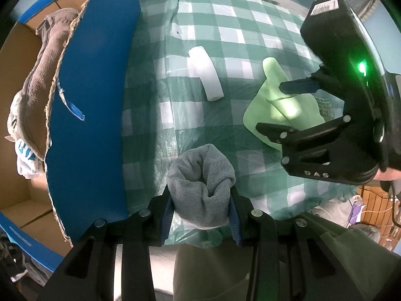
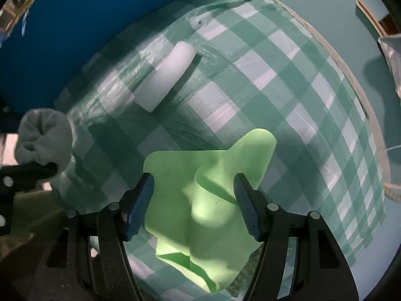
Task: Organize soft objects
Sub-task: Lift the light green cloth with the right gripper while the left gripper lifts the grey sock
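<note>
- The left gripper [image 1: 201, 215] has its jaws clenched on a rolled grey towel [image 1: 200, 185] at the near desk edge.
- The right gripper [image 2: 194, 207] hangs with jaws released, straddling a crumpled green cloth [image 2: 210, 200] on the checked desk cover [image 2: 288, 80].
- Farther off lies a white roll [image 2: 168, 75]; far left, a cardboard box [image 1: 15, 75] holds a brown towel [image 1: 37, 80].

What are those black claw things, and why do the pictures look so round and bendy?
They are two grabbers, each held in one of a person's hands, with a tiny wide-eyed camera on each. That lens bends everything round. One picture looks down the left grabber. It is squeezing a rolled grey towel. The other picture looks down the right grabber. Its fingers stand open on either side of a crumpled green cloth, not pinching it yet. Both hang over a table with a green and white checked cover. A white foam roll lies there too. Beside the table stands a cardboard box with a brown towel already inside.
</note>
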The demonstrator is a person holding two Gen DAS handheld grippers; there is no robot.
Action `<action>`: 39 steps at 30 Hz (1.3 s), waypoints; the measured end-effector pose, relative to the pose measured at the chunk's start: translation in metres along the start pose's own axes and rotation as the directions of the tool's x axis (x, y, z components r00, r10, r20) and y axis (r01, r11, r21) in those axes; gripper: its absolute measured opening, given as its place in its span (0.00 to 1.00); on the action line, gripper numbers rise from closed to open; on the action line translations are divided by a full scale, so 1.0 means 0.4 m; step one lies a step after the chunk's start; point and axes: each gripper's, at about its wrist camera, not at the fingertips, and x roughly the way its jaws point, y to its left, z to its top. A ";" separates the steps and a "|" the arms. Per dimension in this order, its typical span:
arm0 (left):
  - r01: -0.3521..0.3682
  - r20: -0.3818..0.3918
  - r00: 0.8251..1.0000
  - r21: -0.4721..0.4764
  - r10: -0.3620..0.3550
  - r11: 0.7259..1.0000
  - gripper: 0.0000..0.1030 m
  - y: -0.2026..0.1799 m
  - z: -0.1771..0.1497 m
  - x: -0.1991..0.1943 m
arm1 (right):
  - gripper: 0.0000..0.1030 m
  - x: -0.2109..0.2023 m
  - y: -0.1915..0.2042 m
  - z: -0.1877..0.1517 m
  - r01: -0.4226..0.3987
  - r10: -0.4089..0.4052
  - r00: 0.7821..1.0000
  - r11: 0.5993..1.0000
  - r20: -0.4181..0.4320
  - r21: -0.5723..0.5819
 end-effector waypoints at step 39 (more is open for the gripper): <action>-0.014 0.042 0.999 0.038 0.013 0.999 0.38 -0.013 -0.005 -0.070 | 0.05 -0.222 -0.040 -0.120 -0.235 0.167 0.951 0.938 0.262 0.255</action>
